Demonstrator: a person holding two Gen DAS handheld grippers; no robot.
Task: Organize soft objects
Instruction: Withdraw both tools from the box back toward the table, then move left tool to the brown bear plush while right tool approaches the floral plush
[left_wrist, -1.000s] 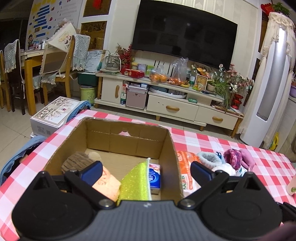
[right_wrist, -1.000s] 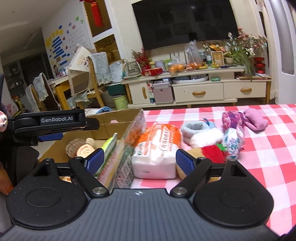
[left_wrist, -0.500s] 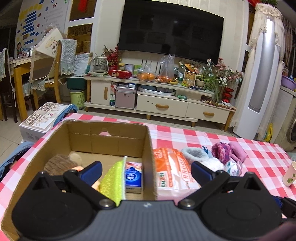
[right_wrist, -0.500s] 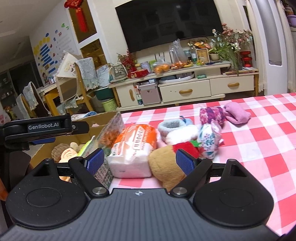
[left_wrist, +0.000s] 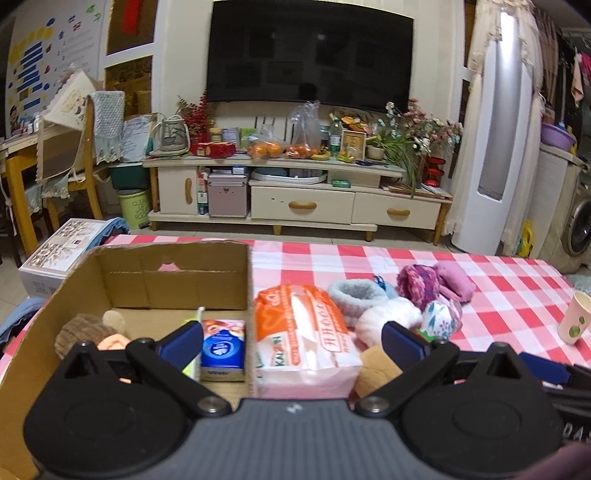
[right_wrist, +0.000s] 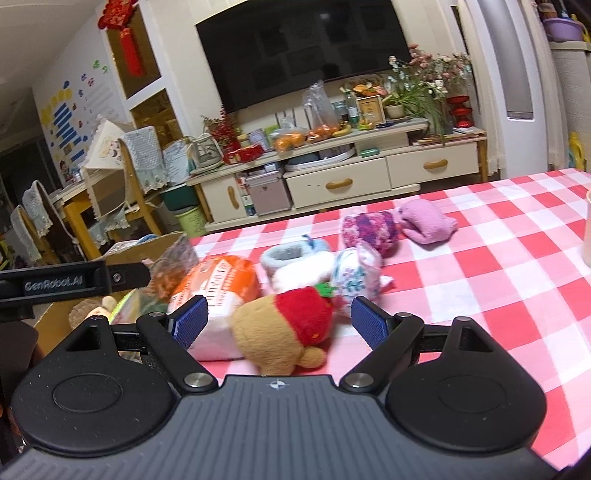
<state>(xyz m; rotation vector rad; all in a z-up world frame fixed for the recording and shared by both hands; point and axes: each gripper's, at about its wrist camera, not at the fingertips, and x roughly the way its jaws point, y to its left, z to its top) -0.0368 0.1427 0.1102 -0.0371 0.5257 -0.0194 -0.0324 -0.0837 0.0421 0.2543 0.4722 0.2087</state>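
Note:
A cardboard box (left_wrist: 173, 275) stands on the left of the checked table and holds a brown plush toy (left_wrist: 79, 332), a blue tissue pack (left_wrist: 222, 349) and a green sponge. Right of it lies an orange-and-white tissue pack (left_wrist: 306, 336) (right_wrist: 218, 291). My left gripper (left_wrist: 291, 341) is open, straddling the box's right wall and this pack. A tan plush with a red strawberry hat (right_wrist: 291, 326) lies between the open fingers of my right gripper (right_wrist: 279, 323), not touching them. Behind are fluffy booties (right_wrist: 295, 258), a floral pouch (right_wrist: 354, 273), a purple knit (right_wrist: 369, 229) and a pink sock (right_wrist: 424, 223).
A paper cup (left_wrist: 574, 321) stands at the right on the red-and-white tablecloth (right_wrist: 498, 295). Beyond the table are a TV stand (left_wrist: 295, 192), a wooden chair (left_wrist: 74, 162) and a white box on the floor (left_wrist: 55, 251).
Both grippers have shifted right. My left one went from over the box to its right wall; my right one went from the tissue pack to around the strawberry plush. Both stay open.

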